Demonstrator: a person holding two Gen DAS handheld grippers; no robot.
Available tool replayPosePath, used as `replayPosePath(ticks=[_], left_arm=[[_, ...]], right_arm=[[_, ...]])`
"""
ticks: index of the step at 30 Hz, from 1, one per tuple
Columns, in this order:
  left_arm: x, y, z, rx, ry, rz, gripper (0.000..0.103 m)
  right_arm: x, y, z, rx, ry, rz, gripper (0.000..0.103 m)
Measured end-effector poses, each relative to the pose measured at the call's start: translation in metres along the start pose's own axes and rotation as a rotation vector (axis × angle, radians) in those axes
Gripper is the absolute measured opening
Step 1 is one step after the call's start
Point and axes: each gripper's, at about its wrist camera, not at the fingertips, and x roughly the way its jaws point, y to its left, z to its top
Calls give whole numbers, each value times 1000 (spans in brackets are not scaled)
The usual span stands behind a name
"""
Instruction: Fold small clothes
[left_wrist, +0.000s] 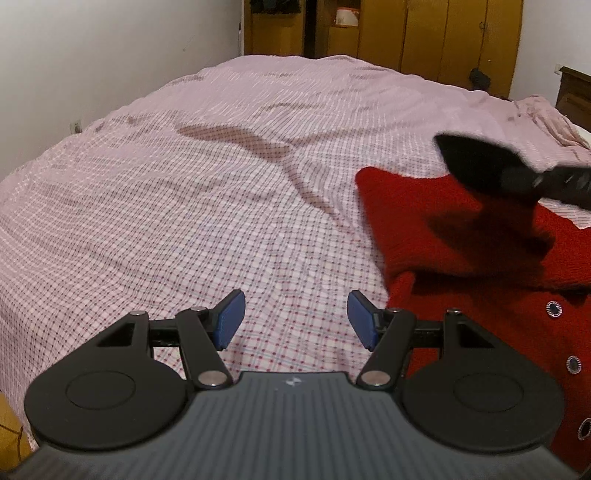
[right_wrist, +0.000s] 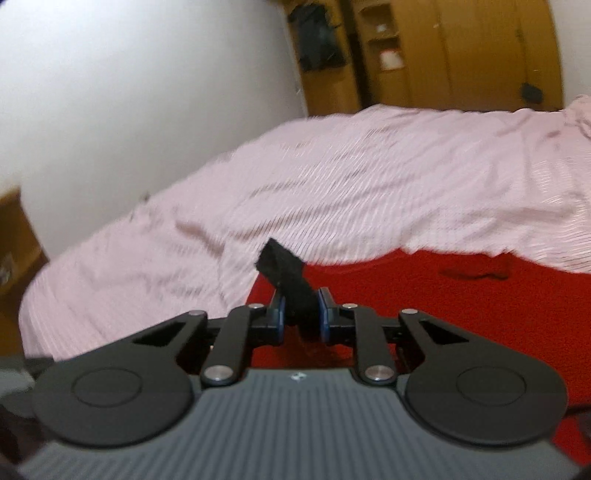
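The right-wrist view is blurring, so the small black cloth (right_wrist: 291, 284) is hard to make out, and the picture edge is cutting off the red knitted top (left_wrist: 491, 295). The right gripper (right_wrist: 301, 314) is pinching that black cloth tight between its blue pads, just above the red top. The left gripper (left_wrist: 295, 319) is spreading its fingers wide, holding nothing, just beside the red top's near edge. The red top is lying on the pink checked bedsheet (left_wrist: 184, 192), which is stretching away past it to the yellow wardrobe (left_wrist: 443, 33).
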Motion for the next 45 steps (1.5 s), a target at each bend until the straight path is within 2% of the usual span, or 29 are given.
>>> replayPosePath(ticks=[7,13,18,25,27,30,32,33,34,36,39,44,45], left_arm=[[0,-23,5,53,-17,-37,69],[10,-48,9,101,-24,-67,69],[29,-65,10,154,-20,-62,69],[55,-74,6,171,37,-46,69],[59,-74,6,172,45,-41,69],[63,-73,7,169,47,-39,69],[64,-73,9,168,45,-36,69],[64,-73,10,167,44,-33,69],[65,-73,11,165,43,-30,69],[66,-73,13,160,41,-25,69],[69,-74,14,161,43,-18,69],[74,-75,15,161,40,-10,69],[75,-76,15,160,39,-8,69]], right_arm=[[-45,-50,17,102,-113,-119,21],[-68,-98,10,230,-145,-224,21],[-70,-149,-14,404,-100,-286,21],[-47,-199,-59,573,44,-368,25],[-51,-205,-66,604,38,-337,24],[-61,-205,-63,583,33,-322,27],[-66,-202,-56,544,21,-321,37],[-67,-201,-53,526,7,-324,48],[-67,-203,-50,512,-12,-328,54],[-66,-205,-44,498,-33,-324,55],[-51,-212,-39,477,-19,-328,55],[-18,-212,-42,395,68,-319,53],[-12,-210,-43,371,79,-322,48]])
